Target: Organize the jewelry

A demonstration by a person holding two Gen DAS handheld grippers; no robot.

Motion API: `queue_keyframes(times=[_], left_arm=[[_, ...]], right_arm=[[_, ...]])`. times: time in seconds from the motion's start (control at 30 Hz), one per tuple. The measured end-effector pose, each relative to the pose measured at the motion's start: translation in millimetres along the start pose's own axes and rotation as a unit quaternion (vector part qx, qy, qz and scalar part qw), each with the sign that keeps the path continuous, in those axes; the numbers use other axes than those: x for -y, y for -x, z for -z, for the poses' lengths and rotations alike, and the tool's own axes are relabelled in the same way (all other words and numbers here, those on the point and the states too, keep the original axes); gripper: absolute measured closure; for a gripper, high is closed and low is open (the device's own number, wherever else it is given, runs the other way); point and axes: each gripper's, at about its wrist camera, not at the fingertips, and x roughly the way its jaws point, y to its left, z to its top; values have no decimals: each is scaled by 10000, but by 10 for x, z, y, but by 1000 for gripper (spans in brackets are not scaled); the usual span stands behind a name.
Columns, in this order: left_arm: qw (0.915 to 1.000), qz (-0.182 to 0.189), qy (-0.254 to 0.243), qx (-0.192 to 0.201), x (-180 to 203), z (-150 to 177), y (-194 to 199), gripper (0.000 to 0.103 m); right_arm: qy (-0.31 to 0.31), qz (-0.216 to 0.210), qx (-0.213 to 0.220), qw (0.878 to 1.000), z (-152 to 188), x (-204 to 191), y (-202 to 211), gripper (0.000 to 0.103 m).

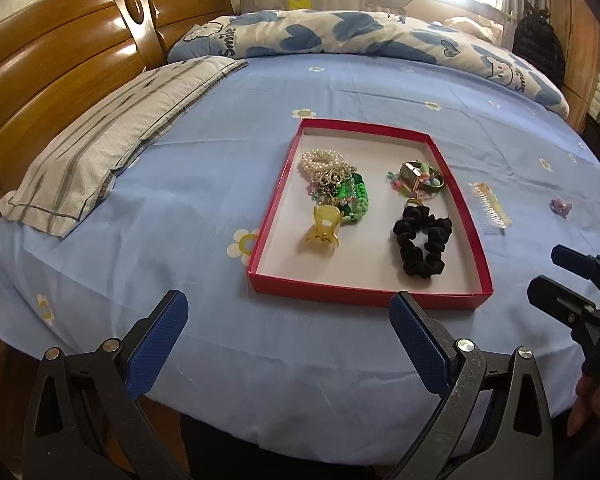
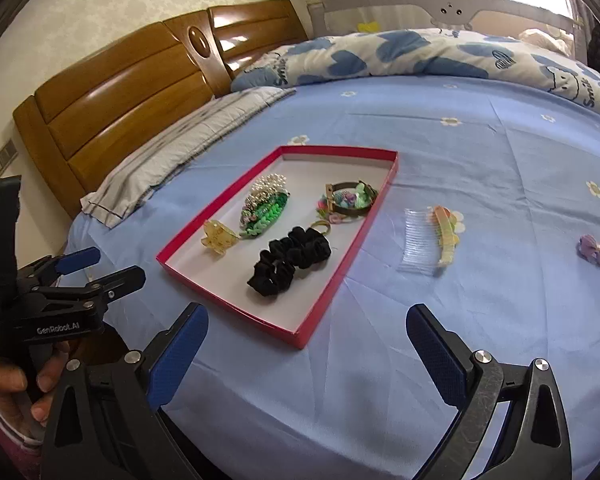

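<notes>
striped pillow, wooden headboard, heart-print duvet

The blue-sheeted bed carries 1 red tray, comb, purple bow, striped pillow, quilt.

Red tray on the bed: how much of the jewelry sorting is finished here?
Done: the shallow red cardboard tray already holds the black fabric scrunchie, yellow claw clip and the pearl and green bracelets. In hand: nothing; both tongs are open and empty. Left: the clear plastic comb, pastel hair clip and purple bow lie on the blue sheet.
</notes>
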Motion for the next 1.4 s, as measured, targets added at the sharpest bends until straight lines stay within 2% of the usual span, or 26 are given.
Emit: queue_keyframes(times=[0.43,1.4], left_arm=[[9996,-209,-162,71,57,-36,95,2],[9996,-191,-127,170,61,-44,180,2]], right_arm=[[-58,40,-153,9999,-38,-37,38,2],[3,102,-69,9999,-81,-132,151,2]])
